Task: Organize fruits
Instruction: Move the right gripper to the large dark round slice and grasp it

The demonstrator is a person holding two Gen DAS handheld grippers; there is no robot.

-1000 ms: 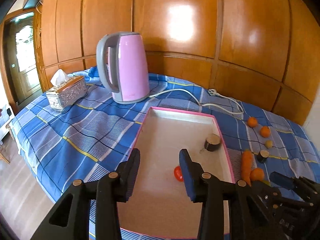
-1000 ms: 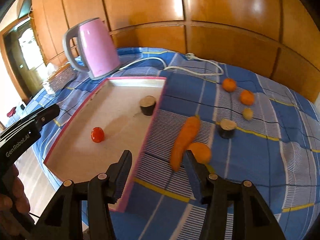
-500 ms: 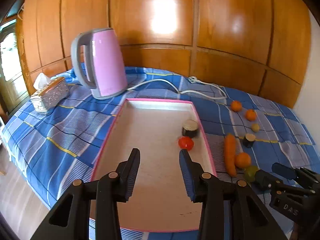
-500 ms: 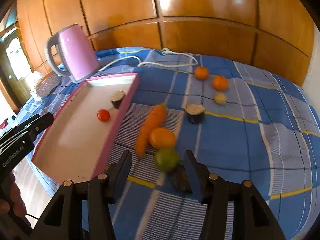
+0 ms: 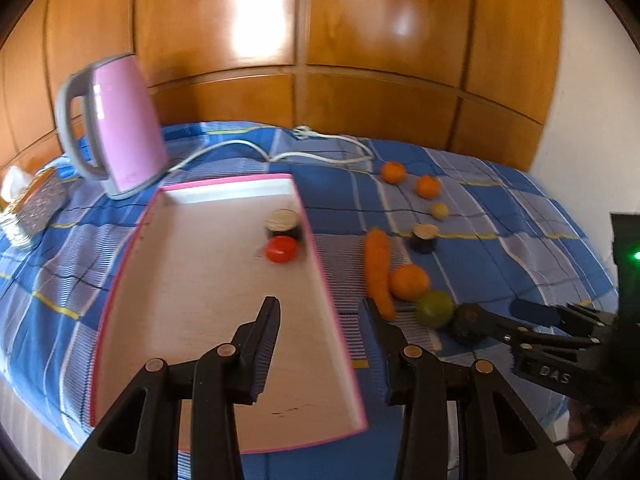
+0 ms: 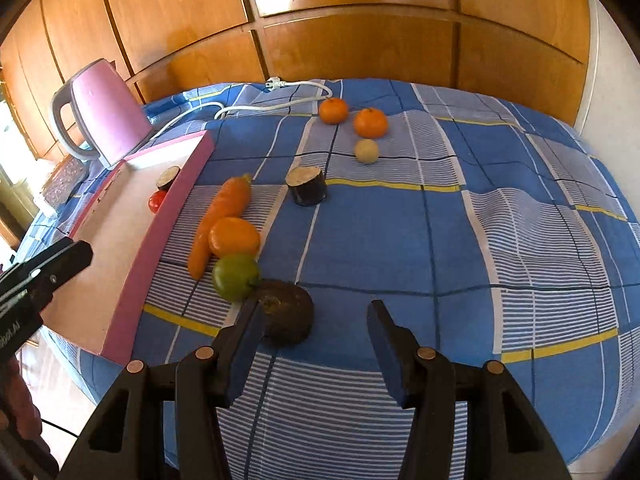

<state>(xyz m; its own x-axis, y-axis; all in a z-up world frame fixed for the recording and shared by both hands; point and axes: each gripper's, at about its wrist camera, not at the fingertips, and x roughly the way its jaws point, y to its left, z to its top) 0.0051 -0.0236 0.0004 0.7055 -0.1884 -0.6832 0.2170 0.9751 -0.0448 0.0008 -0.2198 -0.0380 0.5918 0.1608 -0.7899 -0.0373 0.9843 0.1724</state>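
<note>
A pink-rimmed tray (image 5: 320, 280) lies on the blue checked cloth with a red tomato (image 5: 281, 249) and a dark slice (image 5: 283, 222) in it. Right of it lie a carrot (image 6: 220, 216), an orange (image 6: 234, 237), a green fruit (image 6: 235, 276) and a dark round fruit (image 6: 286, 312). My left gripper (image 5: 320, 306) hangs open and empty over the tray's right rim. My right gripper (image 6: 314, 312) is open low over the cloth. The dark fruit lies just inside its left finger, and the other pad is clear of it.
Farther back on the cloth are a second dark slice (image 6: 307, 186), two tangerines (image 6: 333, 111), (image 6: 371, 123) and a small pale fruit (image 6: 366, 151). A pink kettle (image 5: 116, 132) with a white cord (image 5: 320, 156) stands behind the tray, and a tissue box (image 5: 32, 208) at far left.
Both grippers have swung to the right and sunk a little. The left went from mid-tray to its right rim. The right went from the carrot to the dark round fruit.
</note>
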